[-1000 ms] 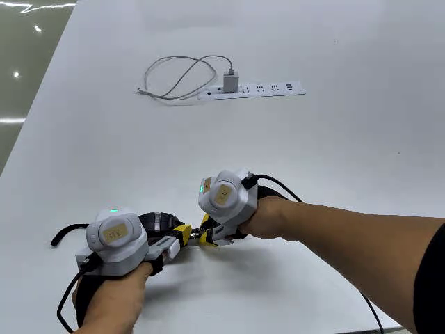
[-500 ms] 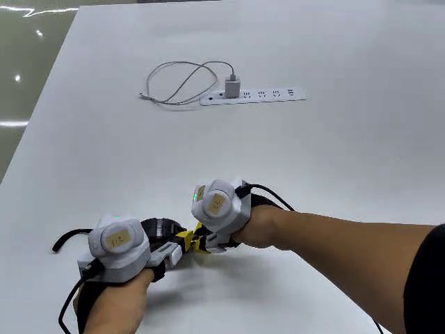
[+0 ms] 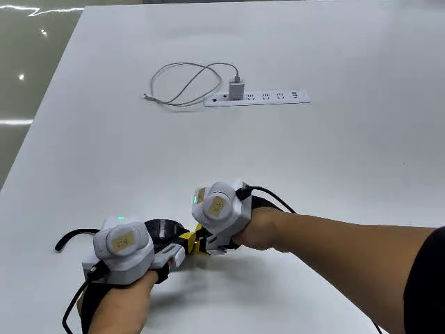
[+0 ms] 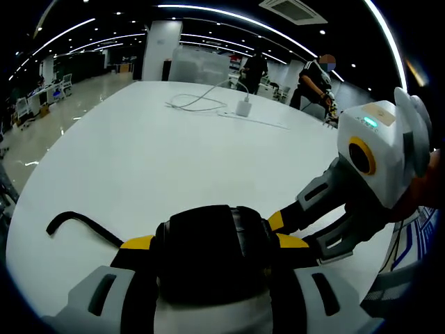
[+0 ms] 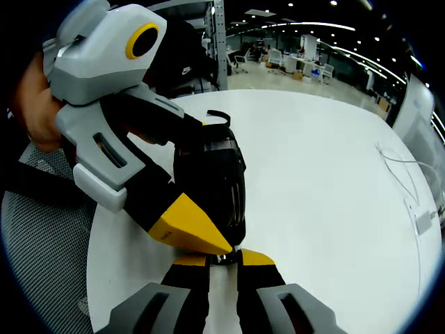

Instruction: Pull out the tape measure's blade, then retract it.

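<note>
**Two grippers meet over a tape measure at the near edge of a white surface**

Head view: the left gripper (image 3: 175,241) grips the black tape measure (image 3: 160,228) low on the white surface (image 3: 327,160). The right gripper (image 3: 199,244) reaches in from the right, its yellow tips touching the left one's. A black strap (image 3: 70,236) trails from the case to the left. Well apart, at the far side, a white power strip (image 3: 268,97) carries a plugged-in charger (image 3: 237,89), and its cable (image 3: 182,82) lies looped beside it.

Left gripper view: the case sits squarely between this gripper's own fingers, which clamp it from both sides, with a yellow tip showing at each flank. The right gripper enters from the right, its dark fingers angled down to the case's right side.

Right gripper view: this gripper's own fingers rise from the bottom pressed nearly together, pinching the small blade tip (image 5: 227,259) at the case's lower edge. No length of blade can be seen drawn out. The left gripper comes in from the left, one yellow tip lying against the case just above.
</note>
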Available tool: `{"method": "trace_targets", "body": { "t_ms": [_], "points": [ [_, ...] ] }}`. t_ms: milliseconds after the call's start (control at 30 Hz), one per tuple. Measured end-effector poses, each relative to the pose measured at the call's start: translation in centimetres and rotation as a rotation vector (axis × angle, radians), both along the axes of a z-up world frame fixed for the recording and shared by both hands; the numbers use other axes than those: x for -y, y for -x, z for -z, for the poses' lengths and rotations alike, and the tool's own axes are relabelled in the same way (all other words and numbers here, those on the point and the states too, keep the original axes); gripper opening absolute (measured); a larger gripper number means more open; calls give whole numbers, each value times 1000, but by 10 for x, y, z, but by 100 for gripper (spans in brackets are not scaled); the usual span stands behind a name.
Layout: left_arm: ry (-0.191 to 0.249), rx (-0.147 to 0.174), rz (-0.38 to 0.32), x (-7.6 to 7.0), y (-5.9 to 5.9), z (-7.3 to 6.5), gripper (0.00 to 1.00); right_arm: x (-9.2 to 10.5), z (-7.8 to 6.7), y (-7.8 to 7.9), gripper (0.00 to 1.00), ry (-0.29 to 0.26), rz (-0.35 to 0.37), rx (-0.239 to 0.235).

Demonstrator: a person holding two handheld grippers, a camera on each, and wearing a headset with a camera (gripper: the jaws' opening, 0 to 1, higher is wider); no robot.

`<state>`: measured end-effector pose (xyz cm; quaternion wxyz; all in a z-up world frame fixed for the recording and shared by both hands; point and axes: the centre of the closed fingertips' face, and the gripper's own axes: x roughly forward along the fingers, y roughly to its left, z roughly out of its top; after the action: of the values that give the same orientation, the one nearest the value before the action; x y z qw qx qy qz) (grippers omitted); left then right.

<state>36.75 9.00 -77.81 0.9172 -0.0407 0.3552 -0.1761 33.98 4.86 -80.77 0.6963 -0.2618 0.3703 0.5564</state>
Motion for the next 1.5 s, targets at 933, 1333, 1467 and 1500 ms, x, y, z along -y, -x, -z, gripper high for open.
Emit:
{"method": "trace_targets", "body": {
  "t_ms": [933,1333,1467,1500],
  "points": [
    [77,8,74,3,-4,-16,78,51,-22,14,23,-9,105,49],
    [101,32,226,12,11,-26,99,86,-39,28,32,-51,222,43],
    [93,67,332,17,18,-35,99,93,-45,32,35,-64,239,50],
    [91,50,343,14,20,-34,99,96,-47,33,35,-68,249,51]
  ]
}}
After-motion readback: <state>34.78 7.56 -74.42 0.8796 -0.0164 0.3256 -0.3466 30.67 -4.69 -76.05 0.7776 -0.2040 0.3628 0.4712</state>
